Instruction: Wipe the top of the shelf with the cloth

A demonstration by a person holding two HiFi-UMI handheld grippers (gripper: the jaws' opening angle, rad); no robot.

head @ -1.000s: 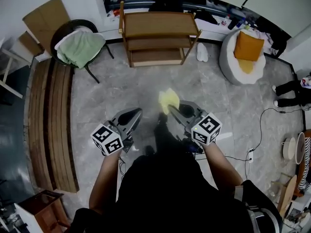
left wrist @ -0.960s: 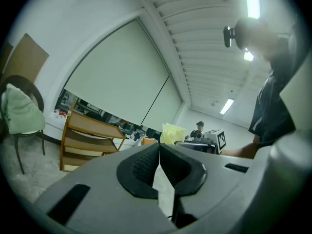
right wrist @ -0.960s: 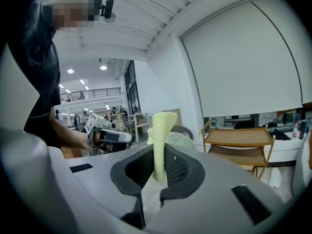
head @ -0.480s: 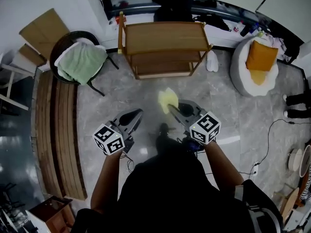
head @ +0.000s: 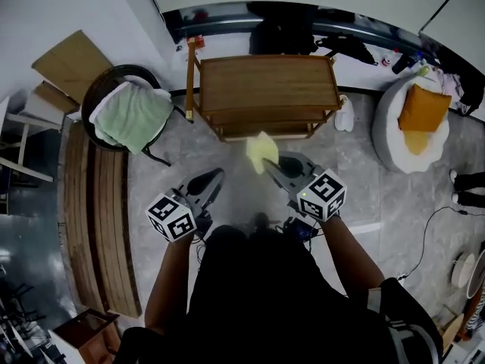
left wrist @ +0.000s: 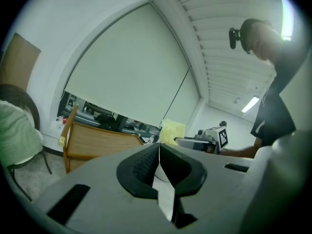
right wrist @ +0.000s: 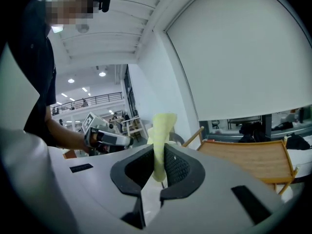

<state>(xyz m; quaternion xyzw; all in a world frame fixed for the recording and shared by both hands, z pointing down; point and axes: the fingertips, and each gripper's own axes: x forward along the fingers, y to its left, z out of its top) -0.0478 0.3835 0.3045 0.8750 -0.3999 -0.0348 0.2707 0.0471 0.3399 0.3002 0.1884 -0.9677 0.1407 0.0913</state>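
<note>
A wooden shelf (head: 265, 86) with a bare top stands against the far wall; it also shows in the left gripper view as the shelf (left wrist: 97, 141) and in the right gripper view as the shelf (right wrist: 248, 160). My right gripper (head: 270, 165) is shut on a yellow cloth (head: 261, 152), held in the air just short of the shelf's front edge. The cloth (right wrist: 160, 138) sticks up between the jaws. My left gripper (head: 212, 179) hangs lower and to the left, shut and empty, its jaws pressed together (left wrist: 158, 162).
A dark round chair with a green towel (head: 130, 116) stands left of the shelf. Wooden slats (head: 95, 218) lie along the floor at left. A white beanbag with an orange cushion (head: 413, 120) sits at right. A cable (head: 424, 226) runs over the floor.
The person has walked toward the shelf, which now looks larger and closer. Both grippers keep their poses, and the cloth now reaches the shelf's front edge in the head view.
</note>
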